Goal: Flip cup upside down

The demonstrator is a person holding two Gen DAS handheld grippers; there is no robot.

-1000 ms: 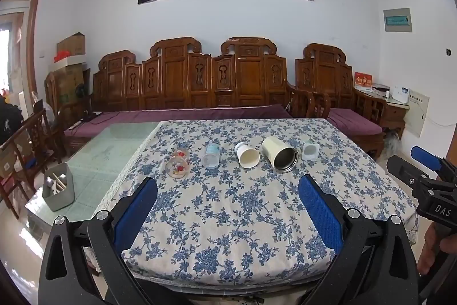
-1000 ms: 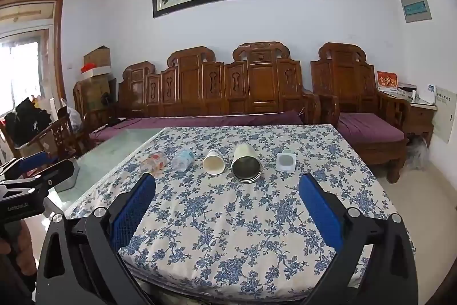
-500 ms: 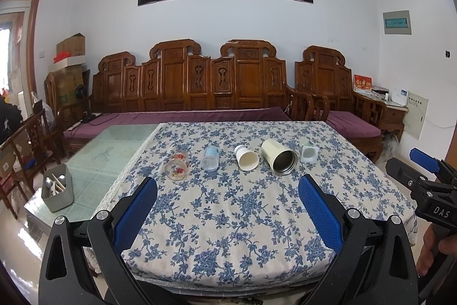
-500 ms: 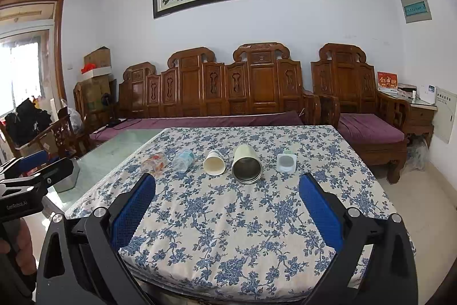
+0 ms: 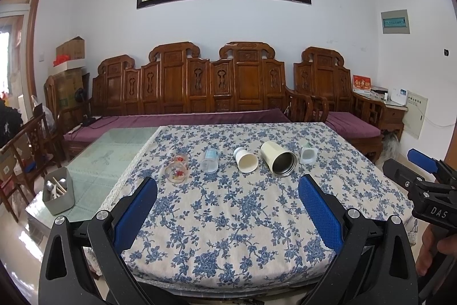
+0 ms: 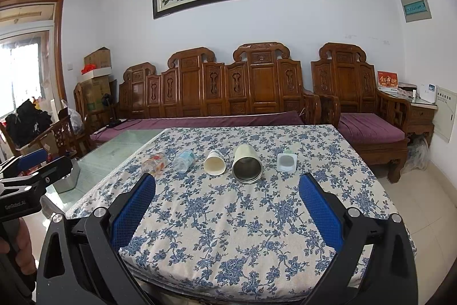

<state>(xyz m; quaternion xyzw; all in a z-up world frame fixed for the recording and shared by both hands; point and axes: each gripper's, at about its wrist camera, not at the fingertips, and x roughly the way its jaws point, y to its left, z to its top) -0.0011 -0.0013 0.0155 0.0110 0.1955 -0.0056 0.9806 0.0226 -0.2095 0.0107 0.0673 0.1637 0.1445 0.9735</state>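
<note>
Several cups lie on their sides in a row on the blue floral tablecloth [image 5: 228, 207]: a clear glass with red print [image 5: 177, 171], a clear plastic cup [image 5: 210, 160], a white paper cup [image 5: 245, 159], a cream metal tumbler [image 5: 278, 158] and a small white square cup [image 5: 308, 155]. The right wrist view shows them too: glass [image 6: 154, 163], plastic cup [image 6: 184, 160], paper cup [image 6: 214, 162], tumbler [image 6: 246, 167], square cup [image 6: 286, 161]. My left gripper [image 5: 228, 215] and right gripper [image 6: 227, 215] are open and empty, well short of the cups near the table's front edge.
A grey holder with utensils [image 5: 58, 195] stands on the bare glass tabletop [image 5: 114, 150] at the left. A carved wooden bench with purple cushions [image 5: 200, 93] runs behind the table. A wooden armchair [image 6: 368, 116] stands at the right.
Both grippers have drifted slightly back and up, so the cups sit a touch lower in view. Nothing on the table has moved. Both stay open.
</note>
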